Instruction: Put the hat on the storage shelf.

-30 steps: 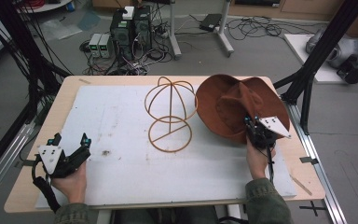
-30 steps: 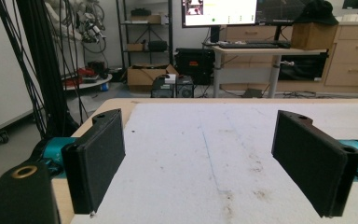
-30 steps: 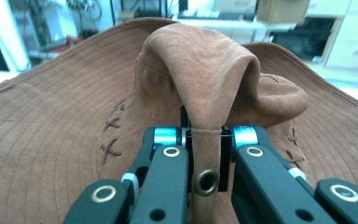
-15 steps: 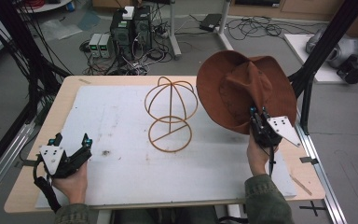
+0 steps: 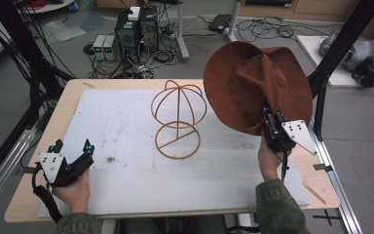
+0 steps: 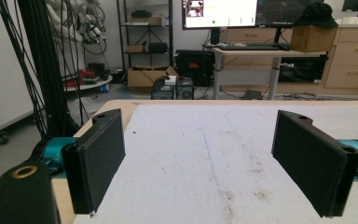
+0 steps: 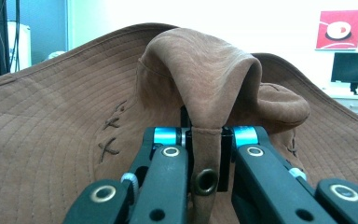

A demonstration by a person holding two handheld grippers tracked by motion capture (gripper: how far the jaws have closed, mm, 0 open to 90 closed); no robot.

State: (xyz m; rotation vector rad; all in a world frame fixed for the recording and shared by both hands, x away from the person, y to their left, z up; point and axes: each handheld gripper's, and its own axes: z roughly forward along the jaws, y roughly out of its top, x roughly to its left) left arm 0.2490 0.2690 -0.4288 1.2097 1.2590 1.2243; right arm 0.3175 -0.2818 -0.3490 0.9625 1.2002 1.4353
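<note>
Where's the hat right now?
In the high view the hat is held up over the table's right side by the right gripper, pinched at the brim, just right of the wire stand.

no readable text, red wall sign (image 7: 339,30) — logo only (no words)

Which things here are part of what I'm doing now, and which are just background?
In the job: hat, pinched at its brim by the right gripper; wire hat stand; left gripper, open and idle over the table.
Just about: computer boxes, floor cables.
</note>
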